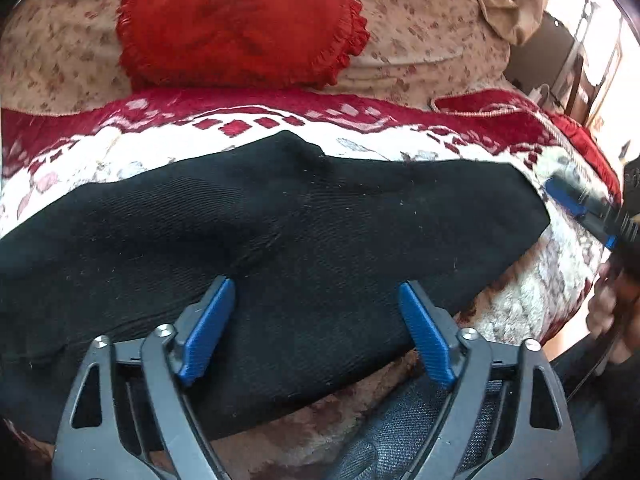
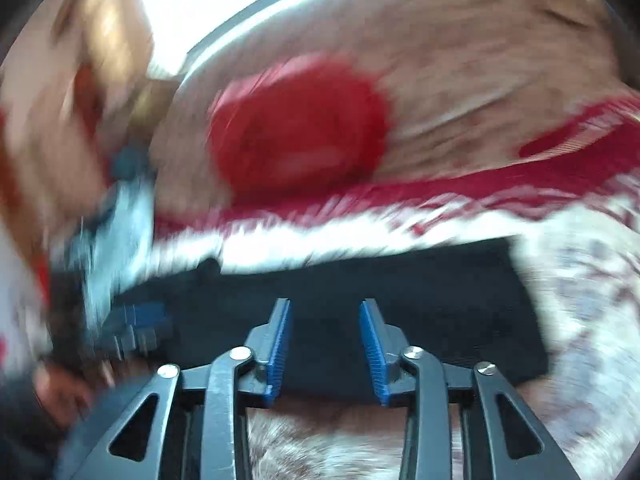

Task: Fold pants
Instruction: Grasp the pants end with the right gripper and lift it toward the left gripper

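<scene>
The black pants [image 1: 280,232] lie folded in a long band across a red-and-white patterned blanket [image 1: 540,280]. My left gripper [image 1: 316,292] is open, its blue pads wide apart just above the pants' near edge, holding nothing. My right gripper [image 2: 325,312] is open with a narrower gap, over the near edge of the pants [image 2: 420,300]; that view is motion-blurred. The right gripper also shows in the left wrist view [image 1: 580,208] just past the pants' right end. The left gripper appears blurred in the right wrist view [image 2: 132,324] at the pants' left end.
A red frilled cushion [image 1: 240,28] rests against the floral sofa back [image 1: 420,32] behind the blanket; it also shows in the right wrist view [image 2: 296,136]. The blanket's edge drops off at the right [image 1: 600,168]. A hand [image 1: 608,304] holds the right gripper.
</scene>
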Motion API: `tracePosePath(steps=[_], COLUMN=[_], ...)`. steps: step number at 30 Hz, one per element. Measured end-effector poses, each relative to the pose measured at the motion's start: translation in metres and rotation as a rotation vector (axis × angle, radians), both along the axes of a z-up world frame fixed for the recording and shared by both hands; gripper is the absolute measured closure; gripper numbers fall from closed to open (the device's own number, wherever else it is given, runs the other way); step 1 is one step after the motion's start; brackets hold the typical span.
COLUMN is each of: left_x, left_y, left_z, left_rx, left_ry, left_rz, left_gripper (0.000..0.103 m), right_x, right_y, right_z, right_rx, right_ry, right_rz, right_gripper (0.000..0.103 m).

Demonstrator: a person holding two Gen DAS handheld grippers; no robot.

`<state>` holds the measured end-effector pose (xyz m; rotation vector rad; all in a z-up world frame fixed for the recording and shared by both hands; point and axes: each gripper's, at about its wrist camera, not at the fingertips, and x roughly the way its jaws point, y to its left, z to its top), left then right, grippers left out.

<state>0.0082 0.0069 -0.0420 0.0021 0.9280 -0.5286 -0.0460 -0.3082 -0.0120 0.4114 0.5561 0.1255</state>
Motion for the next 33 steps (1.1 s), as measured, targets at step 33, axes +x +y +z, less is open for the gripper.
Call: tracePosePath(steps=[33], left_x=[0.003], left_y=[0.012], left_z=[-0.003], left_rx=[-0.109], left_ry=[0.014], left_rz=[0.006], left_gripper=[0.01], right_x=[-0.025], right_y=[-0.102], right_z=[-0.095], right_rx=[0.735], right_ry=[0.17], right_rz=[-0.306], right_gripper=[0.089])
